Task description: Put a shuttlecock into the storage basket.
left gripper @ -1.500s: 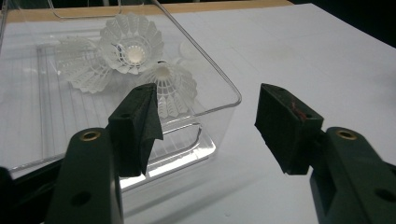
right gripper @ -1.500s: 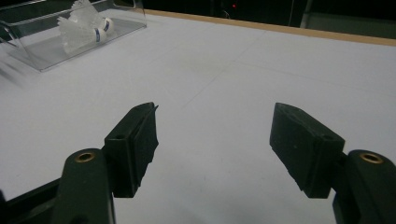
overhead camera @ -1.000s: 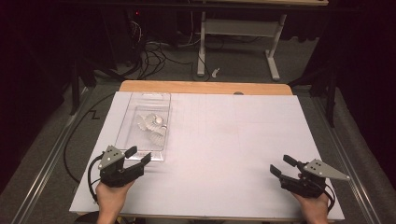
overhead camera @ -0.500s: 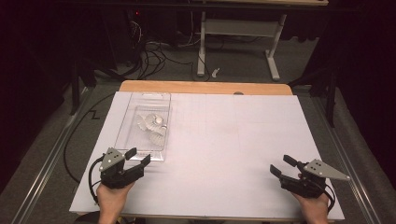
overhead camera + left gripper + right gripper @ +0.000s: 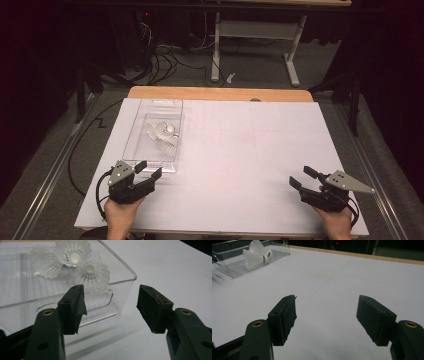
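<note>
While left gripper (image 5: 111,310) gapes, shuttlecocks (image 5: 72,263) beyond fingertips, inside clear tray (image 5: 125,277).

No legible text, label, brand, number or sign appears on the clear plastic box (image 5: 152,135), the shuttlecocks (image 5: 72,257) inside it, the white table cover (image 5: 250,150), or either gripper.

In the left gripper view the clear tray (image 5: 122,272) runs off the picture's edges at 9 and 12 o'clock, and the shuttlecocks (image 5: 72,257) are clipped at 12. In the right gripper view the tray's end at 9 o'clock is blurred and cut off.
</note>
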A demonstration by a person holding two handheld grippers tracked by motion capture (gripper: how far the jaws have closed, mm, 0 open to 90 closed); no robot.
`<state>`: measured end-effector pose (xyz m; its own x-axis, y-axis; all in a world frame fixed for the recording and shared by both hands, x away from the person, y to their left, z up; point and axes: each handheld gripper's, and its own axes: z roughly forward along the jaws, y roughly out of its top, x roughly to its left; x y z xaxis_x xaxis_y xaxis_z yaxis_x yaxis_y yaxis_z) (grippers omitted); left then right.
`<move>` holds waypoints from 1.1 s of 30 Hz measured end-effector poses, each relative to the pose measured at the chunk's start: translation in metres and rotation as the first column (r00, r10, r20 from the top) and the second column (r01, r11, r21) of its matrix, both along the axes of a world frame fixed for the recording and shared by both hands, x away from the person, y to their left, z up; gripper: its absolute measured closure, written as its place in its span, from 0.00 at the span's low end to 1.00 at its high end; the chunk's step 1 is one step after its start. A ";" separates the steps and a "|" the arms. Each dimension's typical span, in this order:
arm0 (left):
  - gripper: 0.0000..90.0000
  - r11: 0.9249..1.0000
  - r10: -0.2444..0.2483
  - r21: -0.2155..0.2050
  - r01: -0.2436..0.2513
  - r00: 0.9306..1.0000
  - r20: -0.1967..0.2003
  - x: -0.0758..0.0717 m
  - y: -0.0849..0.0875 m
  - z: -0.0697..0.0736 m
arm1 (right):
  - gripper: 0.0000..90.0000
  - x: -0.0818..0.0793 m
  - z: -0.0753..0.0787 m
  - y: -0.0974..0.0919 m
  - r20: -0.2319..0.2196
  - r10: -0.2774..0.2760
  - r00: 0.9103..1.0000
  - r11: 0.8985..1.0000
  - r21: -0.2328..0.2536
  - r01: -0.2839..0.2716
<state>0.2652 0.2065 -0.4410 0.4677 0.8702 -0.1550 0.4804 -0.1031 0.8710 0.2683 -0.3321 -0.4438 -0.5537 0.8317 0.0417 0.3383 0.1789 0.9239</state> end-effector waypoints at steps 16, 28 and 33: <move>0.44 1.000 0.004 0.003 -0.004 1.000 -0.020 0.000 0.000 -0.004 | 0.36 -0.002 0.001 0.000 0.011 0.003 1.000 1.000 0.000 -0.003; 0.44 1.000 0.000 -0.001 0.000 1.000 -0.025 0.000 -0.001 -0.005 | 0.36 -0.001 0.001 0.001 0.010 0.007 1.000 1.000 -0.003 -0.007; 0.44 1.000 0.002 -0.012 -0.003 1.000 -0.023 0.000 0.000 -0.005 | 0.36 -0.001 0.001 0.000 0.009 0.006 1.000 1.000 0.000 -0.006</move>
